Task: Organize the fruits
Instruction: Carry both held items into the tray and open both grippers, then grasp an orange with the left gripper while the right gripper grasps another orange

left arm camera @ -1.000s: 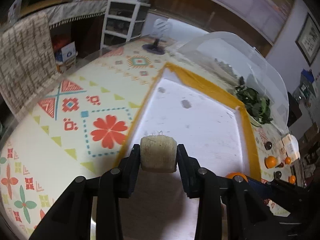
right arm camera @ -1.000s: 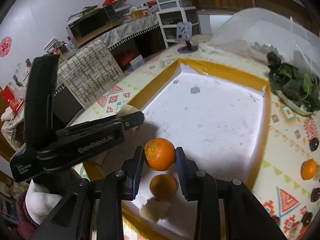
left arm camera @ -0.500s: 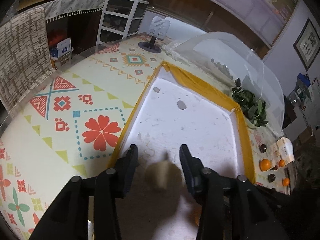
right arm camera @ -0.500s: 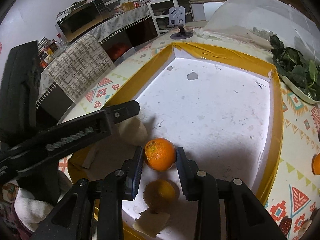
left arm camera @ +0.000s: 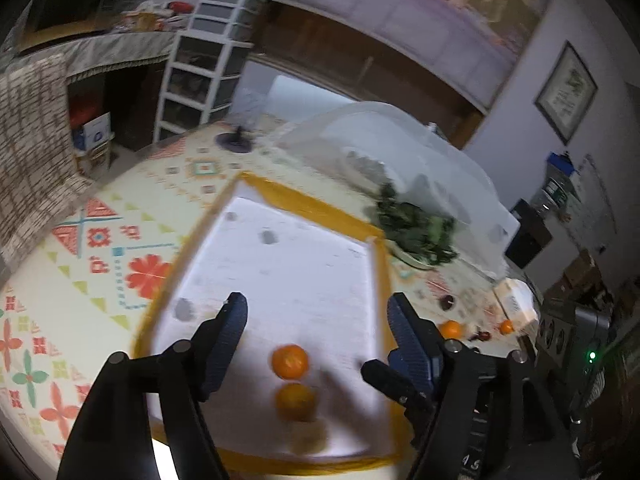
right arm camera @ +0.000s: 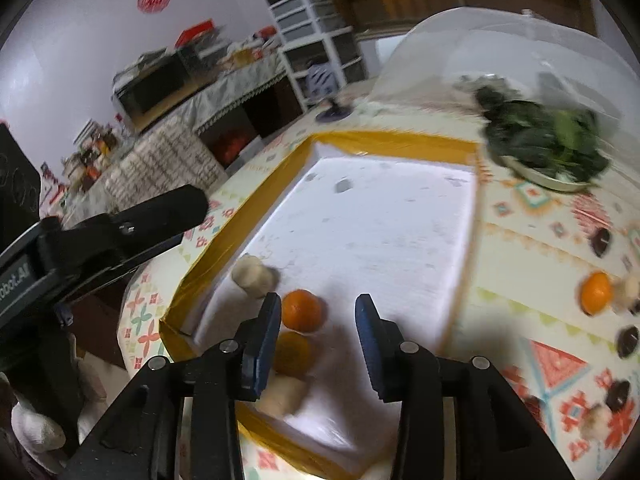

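Note:
A white tray with a yellow rim (left arm camera: 312, 204) (right arm camera: 392, 140) lies on the patterned tablecloth. At its near end lie two oranges (left arm camera: 290, 361) (right arm camera: 302, 310) in a row, with a pale fruit (right arm camera: 284, 396) nearest the rim. Another pale fruit (right arm camera: 254, 276) rests by the tray's left edge. My left gripper (left arm camera: 318, 320) hangs above the tray, its jaws opening with nothing between them. My right gripper (right arm camera: 316, 320) is opening too. The farther orange lies on the tray between its fingertips, and the pads do not press it.
A plate of dark greens (left arm camera: 416, 232) (right arm camera: 548, 148) stands beyond the tray's far right corner, beside a clear dome cover (left arm camera: 400, 140). A loose orange (right arm camera: 596, 294) and several dark fruits (right arm camera: 600, 240) lie on the cloth to the right. A small stand (left arm camera: 236, 142) is at the back.
The left gripper let go of the pale fruit, opened wide and rose away from the tray. The right gripper's jaws parted off the orange, which now lies on the tray.

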Tool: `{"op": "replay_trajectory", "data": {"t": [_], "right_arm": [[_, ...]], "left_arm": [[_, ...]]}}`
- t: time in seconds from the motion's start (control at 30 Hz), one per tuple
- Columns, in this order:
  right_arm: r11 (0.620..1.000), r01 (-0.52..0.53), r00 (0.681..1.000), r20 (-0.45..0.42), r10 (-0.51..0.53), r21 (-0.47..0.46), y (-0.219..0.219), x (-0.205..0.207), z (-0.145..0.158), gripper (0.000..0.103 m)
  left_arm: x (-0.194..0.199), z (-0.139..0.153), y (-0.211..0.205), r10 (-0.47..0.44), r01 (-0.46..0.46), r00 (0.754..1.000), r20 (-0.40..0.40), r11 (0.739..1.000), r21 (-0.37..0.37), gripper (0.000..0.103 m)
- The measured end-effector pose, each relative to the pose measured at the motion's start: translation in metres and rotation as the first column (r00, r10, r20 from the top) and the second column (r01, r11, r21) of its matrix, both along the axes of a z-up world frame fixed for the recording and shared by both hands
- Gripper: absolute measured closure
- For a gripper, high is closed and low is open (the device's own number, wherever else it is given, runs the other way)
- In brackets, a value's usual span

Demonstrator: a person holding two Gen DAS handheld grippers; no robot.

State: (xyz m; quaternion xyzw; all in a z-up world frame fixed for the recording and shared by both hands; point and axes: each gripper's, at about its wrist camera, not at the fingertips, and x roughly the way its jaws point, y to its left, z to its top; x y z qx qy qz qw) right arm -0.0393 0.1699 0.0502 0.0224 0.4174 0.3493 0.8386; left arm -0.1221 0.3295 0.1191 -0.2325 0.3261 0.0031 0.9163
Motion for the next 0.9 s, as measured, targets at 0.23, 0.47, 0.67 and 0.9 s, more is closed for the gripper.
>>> {"op": "replay_trajectory", "data": {"t": [0.23,0.47,0.67,0.9], "right_arm": [[0.989,0.145,0.989,-0.007,-0.145,0.032,-0.104,-0.001,0.0,0.058],[0.92,0.392,0.92,0.009,-0.392,0.009,-0.243,0.006,-0.003,0.056],[0.803,0.596,0.803,0.026,-0.595,-0.029,-0.348,0.018,-0.01,0.054],[0.731,0.681,0.731,-0.027,-0.682,-0.047,-0.408,0.046,-0.034,0.054]], "left_arm": [[0.018,-0.008,-0.065,-0.119,0.12,0.992,-0.04,0.993,0.023,0.03],[0.035,-0.018,-0.117,-0.188,0.192,0.978,-0.095,0.981,0.037,0.03],[0.051,-0.025,-0.165,-0.251,0.259,0.96,-0.125,0.964,0.05,0.029],[0.084,-0.038,-0.199,-0.289,0.302,0.939,-0.186,0.953,0.04,0.029]]}}
